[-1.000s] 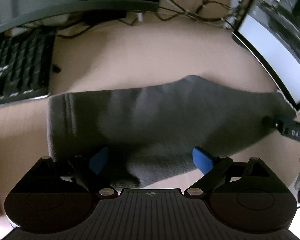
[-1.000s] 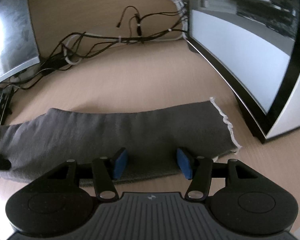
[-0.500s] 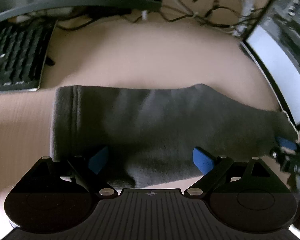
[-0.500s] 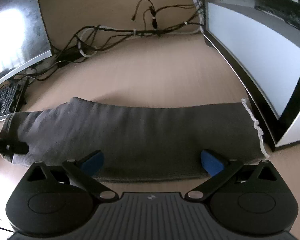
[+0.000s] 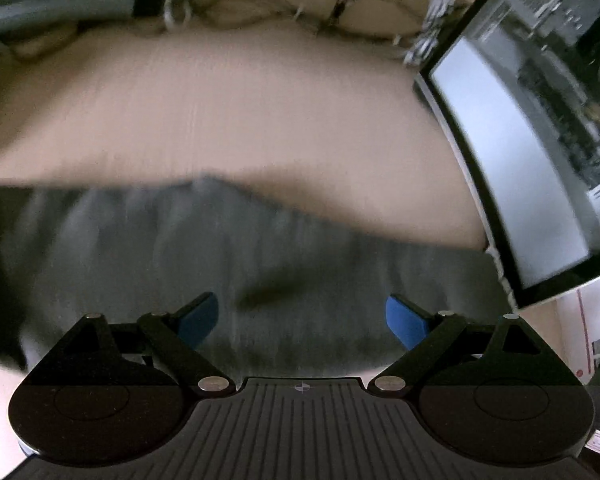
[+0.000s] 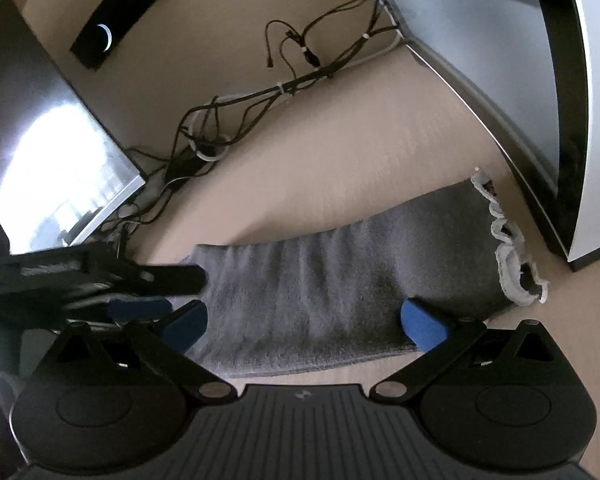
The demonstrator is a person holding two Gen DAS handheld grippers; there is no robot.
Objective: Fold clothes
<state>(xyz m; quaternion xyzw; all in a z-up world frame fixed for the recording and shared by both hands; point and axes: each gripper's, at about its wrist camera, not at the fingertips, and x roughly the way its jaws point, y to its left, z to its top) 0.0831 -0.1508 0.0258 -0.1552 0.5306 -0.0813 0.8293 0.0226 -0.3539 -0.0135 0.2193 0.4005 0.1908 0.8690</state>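
Both my left claw (image 5: 302,318) and right claw (image 6: 303,320) gape apart over the limp, light grey sock (image 6: 340,280), best pinched at its frayed cuff (image 6: 508,256).

Premises present as an office or computer workstation. A light wood-grain desk (image 6: 340,152) carries a curved monitor (image 6: 500,60) at the right and a second screen (image 6: 40,140) at the left. A tangle of black and white cables (image 6: 260,96) runs along the rear of the desk. A black speaker bar (image 6: 120,12) sits beyond, with two lit rings
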